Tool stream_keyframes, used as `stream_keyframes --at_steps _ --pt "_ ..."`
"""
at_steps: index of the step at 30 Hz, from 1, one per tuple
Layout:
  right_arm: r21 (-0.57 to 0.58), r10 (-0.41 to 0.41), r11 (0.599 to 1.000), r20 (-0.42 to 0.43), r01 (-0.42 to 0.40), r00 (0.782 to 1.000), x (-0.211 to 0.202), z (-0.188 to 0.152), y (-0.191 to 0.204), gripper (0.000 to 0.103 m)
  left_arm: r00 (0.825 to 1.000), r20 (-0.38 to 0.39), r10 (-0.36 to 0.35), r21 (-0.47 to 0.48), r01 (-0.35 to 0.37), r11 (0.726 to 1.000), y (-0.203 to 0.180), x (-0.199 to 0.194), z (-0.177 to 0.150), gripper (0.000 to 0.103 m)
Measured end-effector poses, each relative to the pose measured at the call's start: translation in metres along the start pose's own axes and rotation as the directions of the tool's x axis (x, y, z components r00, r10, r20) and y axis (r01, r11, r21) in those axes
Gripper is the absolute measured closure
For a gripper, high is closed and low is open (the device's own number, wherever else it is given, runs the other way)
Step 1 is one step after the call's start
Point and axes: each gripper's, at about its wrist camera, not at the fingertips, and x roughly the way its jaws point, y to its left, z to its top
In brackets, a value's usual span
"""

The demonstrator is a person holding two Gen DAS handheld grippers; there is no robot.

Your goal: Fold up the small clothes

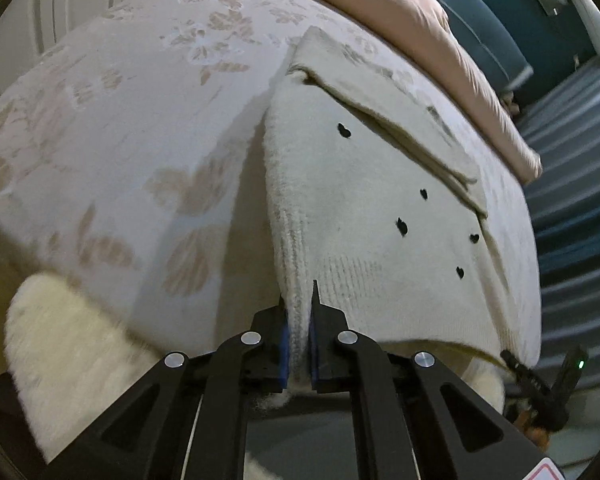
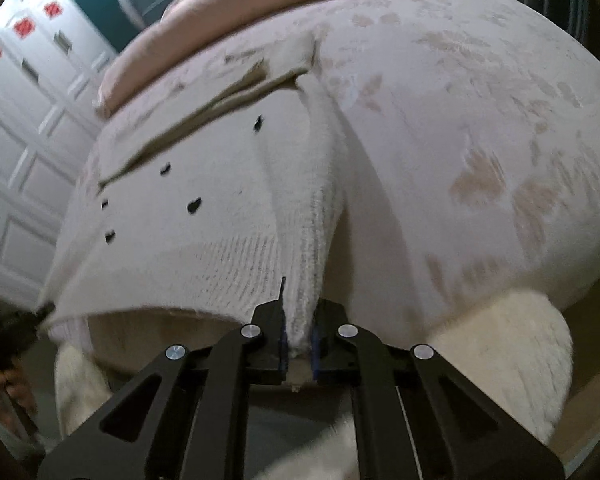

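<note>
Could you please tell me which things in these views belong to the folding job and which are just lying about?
Part of the job:
- cream knit sweater with small black hearts
- left claw, shut on the sweater's hem
- right claw, shut on the hem's other corner

Just lying about:
- floral bedspread
- pink quilt
- white panelled doors

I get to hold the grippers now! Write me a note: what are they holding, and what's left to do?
Left gripper: shut on the hem of the cream sweater.
Right gripper: shut on the hem too, at the other corner.
Sweater lies on the flowery bedspread, hem lifted at the near edge, one sleeve folded across it.
Done: both corners gripped.
Left: probably carry the hem toward the collar, lay flat, let go.
</note>
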Motion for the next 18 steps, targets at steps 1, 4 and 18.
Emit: stream_keyframes --at_steps 1,4,18 --pt "-0.025 -0.007 1.000 -0.038 0.006 0.999 -0.005 -0.015 -0.001 0.097 1.000 -0.015 0.009 0.012 -0.009 1.000 0.001 -0.004 -0.010 0.099" --pt "-0.098 -0.036 0.995 -0.149 0.022 0.988 -0.017 -0.057 -0.001 0.097 0.996 -0.081 0.039 0.040 -0.036 0.999 0.010 -0.018 -0.052 0.098" --pt "-0.008 0.087 0.996 0.009 -0.087 0.996 -0.054 0.029 -0.005 0.096 0.996 0.049 -0.073 0.056 0.070 0.996 -0.023 -0.050 0.020 0.099"
